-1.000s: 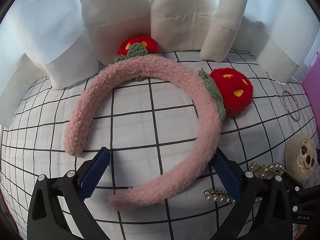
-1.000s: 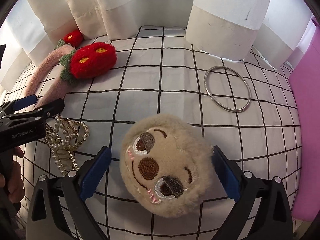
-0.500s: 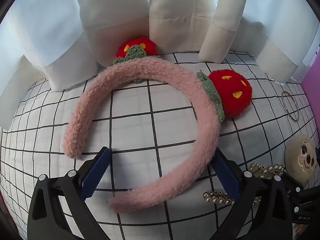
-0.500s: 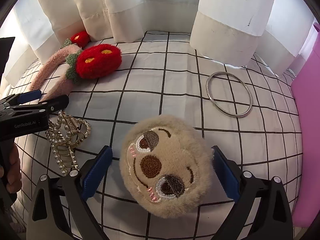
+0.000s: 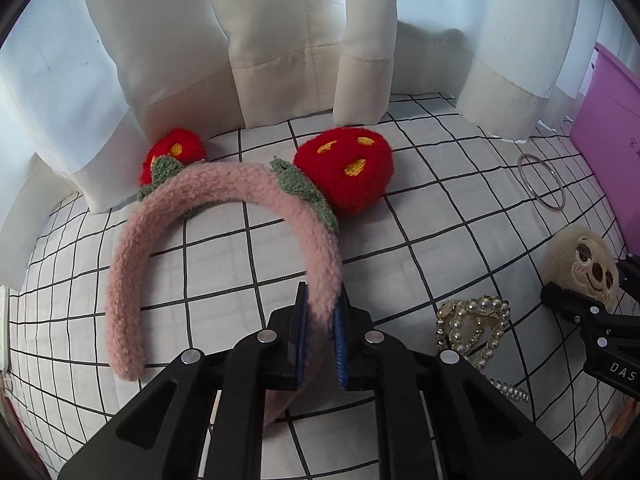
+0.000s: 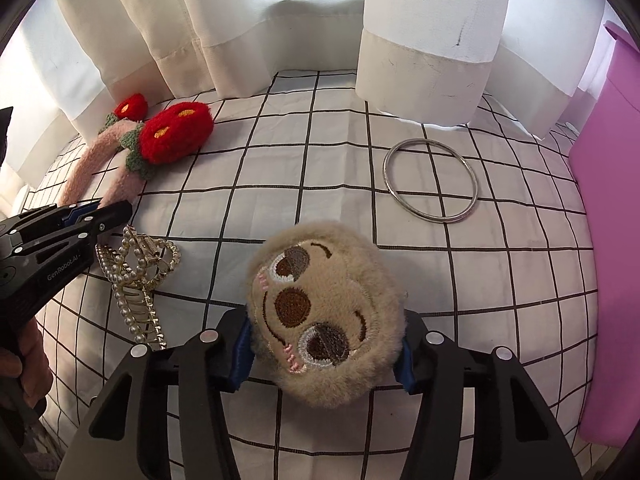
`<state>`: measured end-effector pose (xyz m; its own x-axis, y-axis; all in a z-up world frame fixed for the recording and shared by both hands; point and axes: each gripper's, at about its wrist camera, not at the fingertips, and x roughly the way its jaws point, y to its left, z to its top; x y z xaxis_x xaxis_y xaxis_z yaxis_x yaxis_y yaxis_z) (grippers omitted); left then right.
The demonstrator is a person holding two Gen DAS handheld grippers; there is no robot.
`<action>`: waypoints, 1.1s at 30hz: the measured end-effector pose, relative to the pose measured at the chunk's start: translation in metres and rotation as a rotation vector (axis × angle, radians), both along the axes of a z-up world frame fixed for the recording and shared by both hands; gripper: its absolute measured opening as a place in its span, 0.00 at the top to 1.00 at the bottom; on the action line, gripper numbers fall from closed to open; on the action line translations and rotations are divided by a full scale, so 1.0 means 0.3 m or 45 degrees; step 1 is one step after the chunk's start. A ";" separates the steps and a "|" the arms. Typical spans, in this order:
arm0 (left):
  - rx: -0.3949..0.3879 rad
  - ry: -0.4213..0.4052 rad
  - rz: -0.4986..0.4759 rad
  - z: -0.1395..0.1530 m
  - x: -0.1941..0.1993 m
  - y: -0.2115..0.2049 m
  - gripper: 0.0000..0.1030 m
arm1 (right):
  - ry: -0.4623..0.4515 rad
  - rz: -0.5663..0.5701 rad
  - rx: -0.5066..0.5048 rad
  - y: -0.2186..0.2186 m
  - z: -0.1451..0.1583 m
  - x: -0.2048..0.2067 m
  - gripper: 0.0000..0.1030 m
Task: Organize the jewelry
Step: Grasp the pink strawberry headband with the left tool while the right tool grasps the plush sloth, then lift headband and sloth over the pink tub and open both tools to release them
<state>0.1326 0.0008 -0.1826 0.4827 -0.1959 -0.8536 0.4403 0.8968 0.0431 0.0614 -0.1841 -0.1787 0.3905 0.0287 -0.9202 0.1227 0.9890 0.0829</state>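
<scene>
Step in hand: pickup, both sides gripped, neither item clearly off the checked desk [image 6: 328, 152] yet. Left gripper [image 5: 320, 332] was nearly shut, pads pinching one leg of the pink headband [image 5: 224, 184], rest lying on the cloth. Right gripper [image 6: 322, 354] was part-closed w/ pads against the plush sloth clip [image 6: 324, 312]. Next move, in my judgement: lift & carry to the purple box [image 6: 608, 240] on the right; pearl claw clip [image 6: 140, 276] & bangle [image 6: 430, 180] remained untouched.

Pink fuzzy headband [image 5: 224, 208] and beige plush clip [image 6: 324, 312], both pinched.
</scene>
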 end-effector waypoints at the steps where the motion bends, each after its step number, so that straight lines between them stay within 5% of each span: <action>1: 0.000 -0.024 -0.001 0.012 -0.012 0.001 0.91 | -0.006 -0.002 0.002 -0.006 0.007 -0.010 0.49; 22: -0.134 -0.260 0.145 0.391 -0.103 0.128 0.90 | -0.189 0.007 0.094 -0.046 0.262 -0.100 0.49; 33: -0.193 -0.376 0.081 0.612 -0.235 0.026 0.90 | -0.360 0.035 0.109 -0.122 0.501 -0.178 0.49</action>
